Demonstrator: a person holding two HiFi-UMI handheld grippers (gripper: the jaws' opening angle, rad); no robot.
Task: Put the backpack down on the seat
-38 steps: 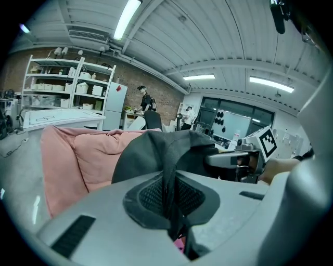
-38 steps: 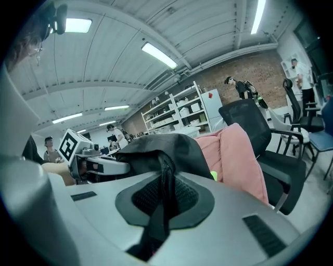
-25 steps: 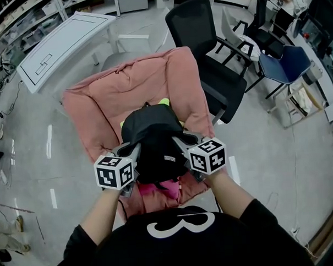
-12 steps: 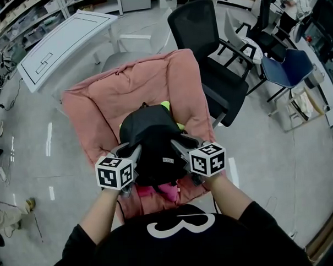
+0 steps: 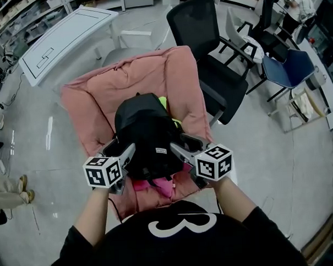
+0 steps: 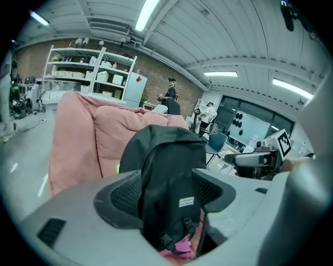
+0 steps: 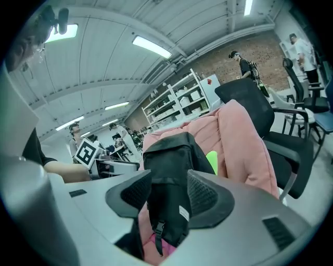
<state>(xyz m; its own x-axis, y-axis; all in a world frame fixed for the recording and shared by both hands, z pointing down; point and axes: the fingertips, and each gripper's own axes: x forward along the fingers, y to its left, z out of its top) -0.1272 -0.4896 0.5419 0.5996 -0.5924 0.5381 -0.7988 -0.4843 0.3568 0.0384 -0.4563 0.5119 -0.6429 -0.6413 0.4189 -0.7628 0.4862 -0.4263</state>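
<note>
A black backpack (image 5: 147, 133) stands upright on the seat of a pink cushioned chair (image 5: 153, 75), with pink and lime-green parts showing at its base and back. My left gripper (image 5: 122, 151) is at its lower left side and my right gripper (image 5: 181, 145) at its lower right. Both jaws are opening wide. In the left gripper view the backpack (image 6: 166, 166) shows between the spread jaws of that gripper (image 6: 166, 195), pads not pressing on it. The right gripper view shows the same: backpack (image 7: 174, 171) and strap buckle between the parted jaws of that gripper (image 7: 169, 195).
A black mesh office chair (image 5: 206, 40) stands close to the right of the pink chair. Further right are a blue chair (image 5: 284, 64) and another black one. A white table (image 5: 63, 38) is at the back left. A person's feet (image 5: 12, 189) show at the far left.
Both grippers have spread their jaws and let go of the backpack. They have drawn apart, the left one outward and down. The backpack now stands taller and further back on the seat.
</note>
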